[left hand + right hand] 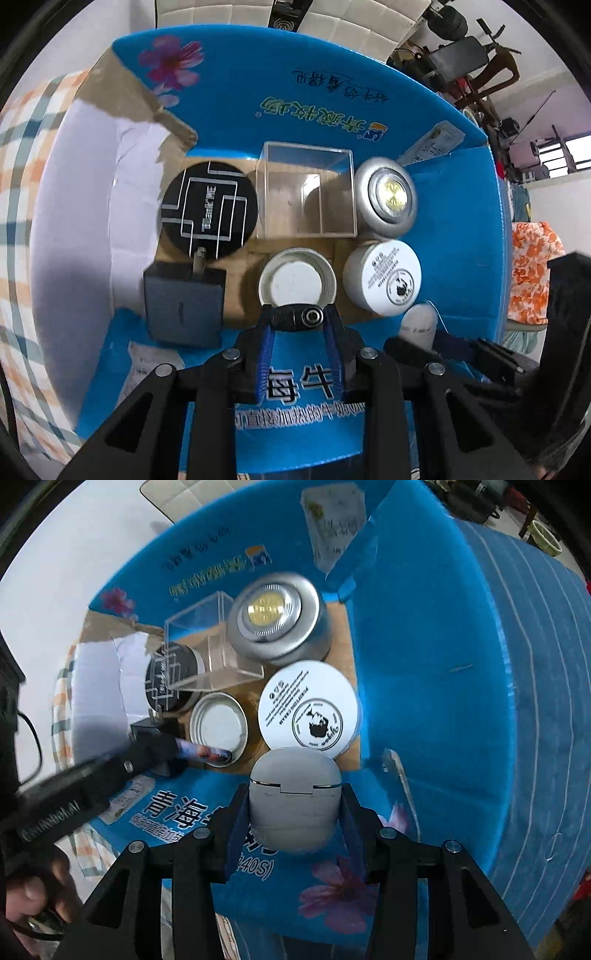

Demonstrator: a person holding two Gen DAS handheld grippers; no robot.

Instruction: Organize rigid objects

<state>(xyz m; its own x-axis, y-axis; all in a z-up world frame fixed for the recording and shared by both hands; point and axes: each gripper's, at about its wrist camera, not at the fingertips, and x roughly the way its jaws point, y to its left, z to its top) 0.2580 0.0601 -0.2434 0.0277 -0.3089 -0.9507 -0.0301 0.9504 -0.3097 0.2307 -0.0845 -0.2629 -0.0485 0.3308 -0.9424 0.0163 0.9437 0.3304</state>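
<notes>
Inside a blue cardboard box [461, 240], my left gripper [297, 316] is shut on a small black cylinder [295, 317] with a metal end, just in front of an upturned white lid [295, 284]. My right gripper [294, 797] is shut on a grey egg-shaped case [294, 801], held next to a white cream jar [308, 709]. The grey case [419, 321] also shows at the lower right of the left wrist view. The left gripper [218, 755] reaches in from the left of the right wrist view, over the lid [218, 723].
On the box floor lie a black round disc [209, 206], a clear acrylic box [308, 192], a silver puck light [386, 195] and a dark grey charger [184, 306]. Tall box walls [443, 664] surround them. A hand [33, 897] is at the lower left.
</notes>
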